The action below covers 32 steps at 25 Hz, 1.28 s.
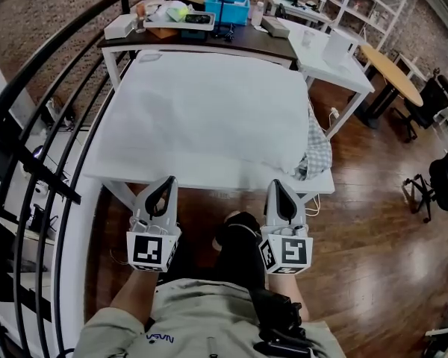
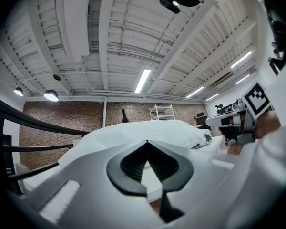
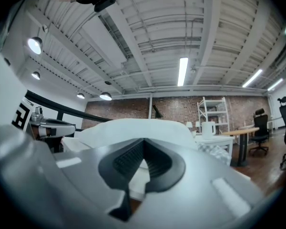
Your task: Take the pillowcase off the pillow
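"NASA", upside down, on shirt (image 1: 209,321)

Brick walls (image 2: 52,123) and a white beamed ceiling (image 2: 109,32) with tube lights (image 2: 143,80) enclose a wood floor (image 1: 373,222). White tables (image 1: 336,69), a round wooden table (image 1: 392,69), a shelf (image 1: 366,2) and black chairs (image 1: 442,176) stand about. A black railing (image 1: 51,179) runs at left.

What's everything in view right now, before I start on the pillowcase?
pillow in pillowcase: one, white, flat on the white table
checked cloth: one, grey-white, at the pillow's right end
bin: one, blue, on the dark desk behind
round table: one, wooden, far right
office chairs: two, black, right side
railing: one, black, left
left gripper: white, shut, empty, at the table's near edge
right gripper: white, shut, empty, beside it
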Each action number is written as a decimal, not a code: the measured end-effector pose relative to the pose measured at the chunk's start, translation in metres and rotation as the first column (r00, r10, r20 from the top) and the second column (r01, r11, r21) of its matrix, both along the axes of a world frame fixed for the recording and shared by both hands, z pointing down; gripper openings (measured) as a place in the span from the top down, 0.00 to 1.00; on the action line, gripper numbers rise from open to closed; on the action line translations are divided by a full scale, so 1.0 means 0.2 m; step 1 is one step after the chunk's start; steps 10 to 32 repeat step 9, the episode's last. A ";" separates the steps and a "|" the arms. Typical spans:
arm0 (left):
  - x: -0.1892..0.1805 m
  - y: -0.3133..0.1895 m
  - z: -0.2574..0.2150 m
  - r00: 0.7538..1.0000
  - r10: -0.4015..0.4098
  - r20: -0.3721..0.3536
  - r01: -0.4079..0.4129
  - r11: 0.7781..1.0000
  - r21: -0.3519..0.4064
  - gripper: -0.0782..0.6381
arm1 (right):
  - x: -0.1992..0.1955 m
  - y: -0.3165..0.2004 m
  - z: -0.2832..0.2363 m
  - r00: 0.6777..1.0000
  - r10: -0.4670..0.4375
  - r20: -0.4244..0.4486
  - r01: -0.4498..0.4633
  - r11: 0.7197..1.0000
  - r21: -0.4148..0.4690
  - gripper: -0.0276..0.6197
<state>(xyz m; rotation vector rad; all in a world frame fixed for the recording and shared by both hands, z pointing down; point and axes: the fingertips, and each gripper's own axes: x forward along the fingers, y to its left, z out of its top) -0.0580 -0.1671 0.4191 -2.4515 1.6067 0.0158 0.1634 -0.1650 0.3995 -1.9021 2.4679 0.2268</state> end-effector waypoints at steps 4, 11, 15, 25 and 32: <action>0.01 -0.01 -0.01 1.000 0.005 0.006 -0.005 1.000 -0.001 0.88 | 0.01 -0.02 -0.01 1.000 -0.001 -0.002 0.001 1.000 -0.001 0.95; 0.03 -0.02 0.00 1.000 0.002 0.004 -0.002 1.000 -0.005 0.88 | 0.03 -0.03 0.00 1.000 -0.001 -0.006 0.001 1.000 -0.008 0.95; 0.03 -0.02 0.00 1.000 0.002 0.004 -0.002 1.000 -0.005 0.88 | 0.03 -0.03 0.00 1.000 -0.001 -0.006 0.001 1.000 -0.008 0.95; 0.03 -0.02 0.00 1.000 0.002 0.004 -0.002 1.000 -0.005 0.88 | 0.03 -0.03 0.00 1.000 -0.001 -0.006 0.001 1.000 -0.008 0.95; 0.03 -0.02 0.00 1.000 0.002 0.004 -0.002 1.000 -0.005 0.88 | 0.03 -0.03 0.00 1.000 -0.001 -0.006 0.001 1.000 -0.008 0.95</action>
